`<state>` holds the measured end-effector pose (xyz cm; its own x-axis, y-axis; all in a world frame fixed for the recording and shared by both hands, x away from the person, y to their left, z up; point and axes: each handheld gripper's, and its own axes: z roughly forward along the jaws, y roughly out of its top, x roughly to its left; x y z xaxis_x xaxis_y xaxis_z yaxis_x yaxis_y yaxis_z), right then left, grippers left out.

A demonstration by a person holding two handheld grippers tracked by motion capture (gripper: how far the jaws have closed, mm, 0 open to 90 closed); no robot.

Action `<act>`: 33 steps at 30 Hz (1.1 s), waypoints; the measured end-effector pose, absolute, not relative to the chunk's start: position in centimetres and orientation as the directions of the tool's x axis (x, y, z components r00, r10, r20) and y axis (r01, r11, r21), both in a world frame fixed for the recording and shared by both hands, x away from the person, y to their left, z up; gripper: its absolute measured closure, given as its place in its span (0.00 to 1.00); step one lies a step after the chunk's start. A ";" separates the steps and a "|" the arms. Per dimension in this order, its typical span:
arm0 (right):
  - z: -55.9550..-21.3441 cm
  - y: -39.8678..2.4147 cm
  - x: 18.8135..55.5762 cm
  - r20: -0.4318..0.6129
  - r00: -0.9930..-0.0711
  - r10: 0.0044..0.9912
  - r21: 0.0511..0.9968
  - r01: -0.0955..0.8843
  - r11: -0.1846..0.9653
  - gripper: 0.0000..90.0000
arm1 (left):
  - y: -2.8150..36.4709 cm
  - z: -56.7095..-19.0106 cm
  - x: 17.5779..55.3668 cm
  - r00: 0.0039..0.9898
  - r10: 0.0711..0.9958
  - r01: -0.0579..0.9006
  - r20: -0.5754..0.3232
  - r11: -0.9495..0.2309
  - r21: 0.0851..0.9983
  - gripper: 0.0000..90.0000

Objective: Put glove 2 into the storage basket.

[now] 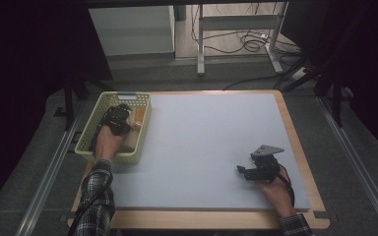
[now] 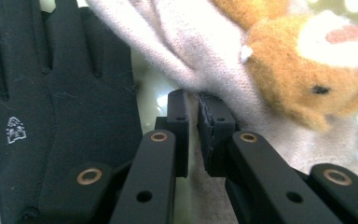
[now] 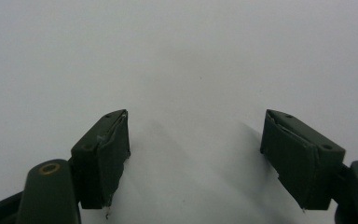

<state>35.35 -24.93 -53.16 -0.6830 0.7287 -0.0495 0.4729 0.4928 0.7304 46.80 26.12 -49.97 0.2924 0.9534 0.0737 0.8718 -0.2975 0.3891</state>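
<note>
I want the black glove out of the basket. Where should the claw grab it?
Grab the black glove by its fingers, coming down from above: it lies flat in the basket beside the pale cloth, which the left claw already pinches.

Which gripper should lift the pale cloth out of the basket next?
Left. The left gripper is inside the basket, jaws pinched on the pale cloth beside the black glove. The right gripper sits open over the bare mat.
</note>
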 end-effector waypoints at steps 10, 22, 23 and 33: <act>-53.2 -24.9 35.3 -0.049 -0.683 0.729 0.731 0.473 0.492 0.26 | 28.4 -48.0 45.6 0.235 0.971 0.845 0.039 -0.224 0.485 0.60; -53.2 -24.9 35.3 -0.050 -0.682 0.729 0.731 0.473 0.493 0.26 | 29.5 -46.6 44.1 0.238 0.969 0.799 -0.061 -0.160 0.580 0.31; -53.2 -24.9 35.3 -0.050 -0.682 0.729 0.731 0.473 0.493 0.26 | 29.6 -46.5 44.0 0.242 0.968 0.794 -0.063 -0.161 0.586 0.29; -53.2 -24.9 35.3 -0.052 -0.683 0.729 0.729 0.473 0.495 0.26 | 29.6 -45.6 42.4 0.301 0.947 0.753 -0.110 -0.165 0.637 0.09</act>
<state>35.32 -24.91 -53.15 -0.6827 0.7289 -0.0515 0.4731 0.4946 0.7291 42.41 29.61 -45.58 0.3007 0.9474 -0.1097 0.7526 -0.1651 0.6374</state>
